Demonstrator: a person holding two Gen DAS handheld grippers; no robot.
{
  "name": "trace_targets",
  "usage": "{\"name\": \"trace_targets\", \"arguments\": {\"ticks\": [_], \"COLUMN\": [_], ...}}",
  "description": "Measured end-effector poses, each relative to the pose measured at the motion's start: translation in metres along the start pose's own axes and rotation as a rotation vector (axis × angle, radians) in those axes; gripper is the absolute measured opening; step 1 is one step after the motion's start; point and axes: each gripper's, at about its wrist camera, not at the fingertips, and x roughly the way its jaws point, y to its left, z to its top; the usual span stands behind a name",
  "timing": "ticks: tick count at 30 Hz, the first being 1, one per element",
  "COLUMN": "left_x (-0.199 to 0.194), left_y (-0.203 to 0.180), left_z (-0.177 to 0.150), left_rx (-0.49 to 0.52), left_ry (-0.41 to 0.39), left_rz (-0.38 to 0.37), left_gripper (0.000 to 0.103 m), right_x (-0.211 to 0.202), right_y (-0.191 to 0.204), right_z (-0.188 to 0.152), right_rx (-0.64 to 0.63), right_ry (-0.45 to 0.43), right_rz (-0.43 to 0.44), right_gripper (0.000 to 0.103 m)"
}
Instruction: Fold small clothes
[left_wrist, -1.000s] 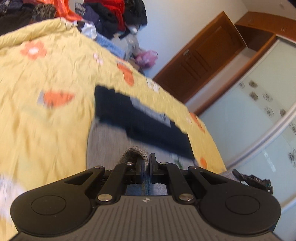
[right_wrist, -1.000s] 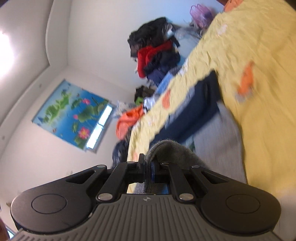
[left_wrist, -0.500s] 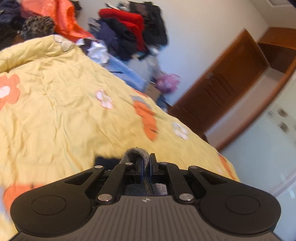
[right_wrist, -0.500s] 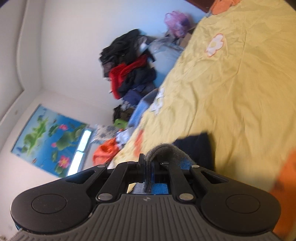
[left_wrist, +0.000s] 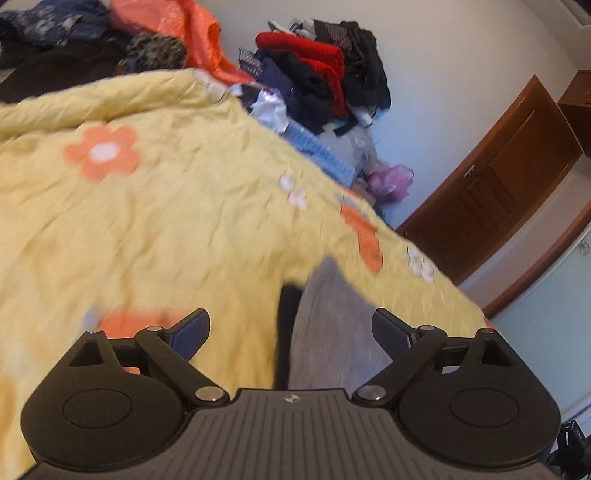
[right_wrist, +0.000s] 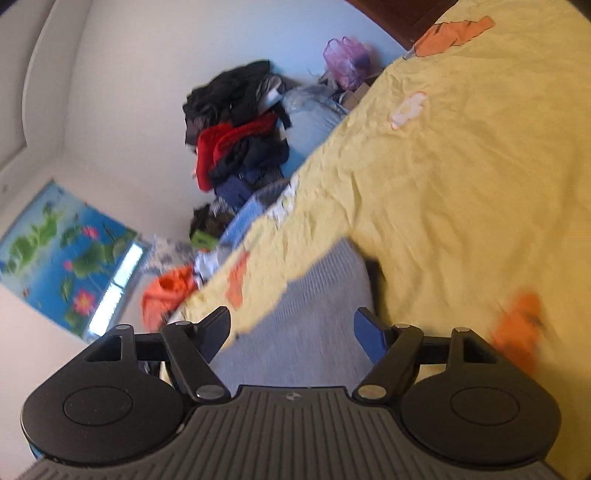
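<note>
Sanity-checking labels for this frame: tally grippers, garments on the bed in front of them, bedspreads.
Grippers: 2, left gripper and right gripper, both open and holding nothing.
Garments: 1, grey garment with a dark layer showing at its edge, lying between the fingers.
Bedspreads: 1, yellow bedspread with orange flowers.
Total: 4.

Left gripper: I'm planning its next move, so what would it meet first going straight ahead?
Probably the grey garment, lying between the open left gripper fingers on the yellow quilt. Blur leaves the depth unclear.
</note>
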Motion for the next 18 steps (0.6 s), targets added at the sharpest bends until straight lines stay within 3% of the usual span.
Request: {"name": "trace_targets", "arguments": {"ticks": [7,9,13,16,17,18], "left_x": [-0.054,-0.059,-0.043,-0.029,-0.024,-0.021], "left_y": [0.04,0.035,0.021,0.011,0.008,0.005], "left_z": [-0.089,-0.1,-0.108,-0.105,-0.103,-0.101], "left_rx": [-0.184,-0.183,-0.234,-0.256,-0.258,-0.255], "left_ry": [0.095,0.086,0.117,0.08,0.074,0.065], "left_rz": [-0.085,-0.119,-0.202,-0.186,-0.17,-0.154], "left_gripper": [0.095,0.095,0.095,0.094,0.094,0.092], "right_x": [-0.075,-0.068,-0.044,-0.02,-0.013,-0.007], "right_y": [-0.01,-0.009,0.009,0.013,0.014,0.013], "right_z": [-0.082,-0.094,-0.098,-0.096,-0.095,-0.094], "right_rx": [0.013,0.006,-0.069,-0.062,-0.047,-0.028], "right_ry": [0.008,0.047,0.004,-0.068,-0.087,-0.086], "right_rz": [-0.063,-0.093,-0.122,-0.125,-0.132,-0.14], "right_gripper": [0.079,0.079,0.083,0.083,0.077,0.063]}}
